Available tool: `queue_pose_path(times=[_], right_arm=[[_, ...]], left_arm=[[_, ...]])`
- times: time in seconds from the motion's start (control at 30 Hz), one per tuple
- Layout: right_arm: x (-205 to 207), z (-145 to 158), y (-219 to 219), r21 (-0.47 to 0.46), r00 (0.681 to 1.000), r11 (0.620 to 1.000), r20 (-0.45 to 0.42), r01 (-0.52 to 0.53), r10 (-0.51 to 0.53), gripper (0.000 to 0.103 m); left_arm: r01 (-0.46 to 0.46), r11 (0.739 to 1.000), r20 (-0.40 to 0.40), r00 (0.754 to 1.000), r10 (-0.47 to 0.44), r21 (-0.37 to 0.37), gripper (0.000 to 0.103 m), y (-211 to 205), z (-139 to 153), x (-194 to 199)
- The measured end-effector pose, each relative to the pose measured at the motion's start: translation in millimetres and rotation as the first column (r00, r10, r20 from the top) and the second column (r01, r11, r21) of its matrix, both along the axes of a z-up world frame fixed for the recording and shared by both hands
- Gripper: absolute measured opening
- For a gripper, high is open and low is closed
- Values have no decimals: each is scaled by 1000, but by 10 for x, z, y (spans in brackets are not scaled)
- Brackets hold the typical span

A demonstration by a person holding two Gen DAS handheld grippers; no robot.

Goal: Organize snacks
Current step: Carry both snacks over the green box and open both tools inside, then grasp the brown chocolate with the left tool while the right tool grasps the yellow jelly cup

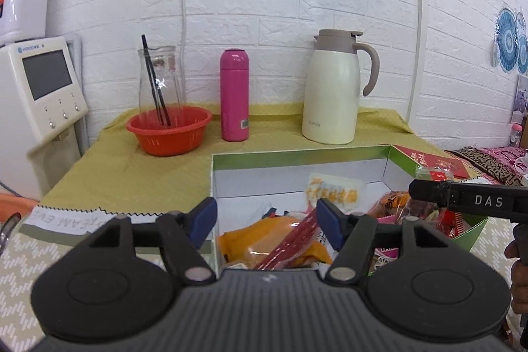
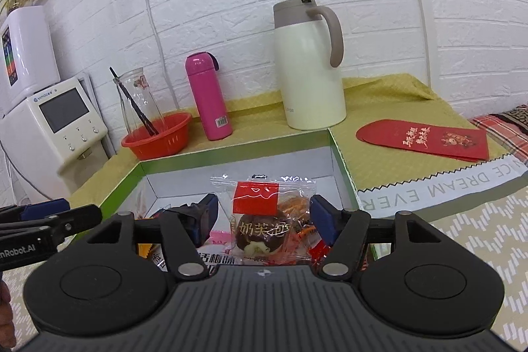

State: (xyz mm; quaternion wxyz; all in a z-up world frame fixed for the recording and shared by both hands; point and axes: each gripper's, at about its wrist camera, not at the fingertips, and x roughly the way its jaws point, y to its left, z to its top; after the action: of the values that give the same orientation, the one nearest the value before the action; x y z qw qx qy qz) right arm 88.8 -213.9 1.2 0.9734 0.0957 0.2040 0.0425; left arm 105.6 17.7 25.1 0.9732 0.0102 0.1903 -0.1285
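A white box with a green rim (image 1: 297,150) (image 2: 231,149) stands on the table and holds several wrapped snacks. My left gripper (image 1: 269,216) is open over its near left part, above an orange packet (image 1: 264,240) and a red strip packet (image 1: 293,240), with nothing between the pads. My right gripper (image 2: 264,213) is open wide over the box. A clear packet with a red label and a chocolate cream puff (image 2: 264,220) sits between its fingers, and the pads do not press on it. One of the right gripper's fingers (image 1: 429,192) reaches in from the right in the left wrist view.
Behind the box on the yellow cloth stand a red basket (image 1: 170,134) with a glass jug (image 1: 158,78), a pink flask (image 1: 234,94) and a cream thermos jug (image 1: 333,88). A red envelope (image 2: 422,139) lies right of the box. A white dispenser (image 1: 39,101) stands at the left.
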Motion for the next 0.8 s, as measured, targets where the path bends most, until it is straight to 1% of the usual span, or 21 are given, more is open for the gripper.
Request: queue_pose_path(times=[0.17,0.23,0.3,0.37,0.4,0.47,0.5,0.53,0.57,0.6,0.63,0.67,0.77,0.8], right_arm=[[-84,91,-9,-23,996,1000,93,5,-3,103],[-104,123,-16,-29,994,999,110,-16,19,103],[-149,154,-9,-47,991,999,134,-10,16,103],[-255,199,3,-61,983,998,186,3,8,103],[-323,227,9,-64,978,998,208,-11,25,103],[-481,282,60,-75,969,993,226,-90,105,103],[-553,292,97,-84,966,988,217,-126,142,102],[-630,294,157,-99,964,981,191,-169,185,97],[-684,280,227,-117,966,973,147,-198,214,88],[-712,252,300,-130,969,968,96,-216,229,83],[-719,222,352,-132,969,964,49,-232,240,74],[-706,170,408,-114,966,960,-11,-257,258,72],[-578,5,500,-3,940,952,-163,-306,301,71],[-538,-50,536,16,932,951,-196,-307,304,71]], left_arm=[[-18,1000,19,1000,18,-7,68,197,26,-228],[-20,1000,17,1000,20,-7,68,257,12,-322],[-15,1000,7,1000,15,-7,69,300,-9,-406],[-18,1000,6,1000,18,1,69,326,-45,-497],[-15,1000,4,1000,15,9,69,333,-69,-544],[1,1000,-14,1000,-1,30,70,350,-141,-625],[10,999,-26,1000,-9,42,70,351,-181,-654],[22,998,-39,999,-19,62,70,343,-230,-684],[34,996,-46,998,-31,84,70,332,-275,-712],[46,993,-52,998,-40,107,70,308,-316,-719],[55,991,-59,997,-47,125,70,286,-355,-722],[64,989,-70,996,-55,136,70,265,-390,-717],[88,985,-93,993,-74,146,70,211,-478,-689],[94,984,-98,992,-80,150,70,193,-501,-678]])
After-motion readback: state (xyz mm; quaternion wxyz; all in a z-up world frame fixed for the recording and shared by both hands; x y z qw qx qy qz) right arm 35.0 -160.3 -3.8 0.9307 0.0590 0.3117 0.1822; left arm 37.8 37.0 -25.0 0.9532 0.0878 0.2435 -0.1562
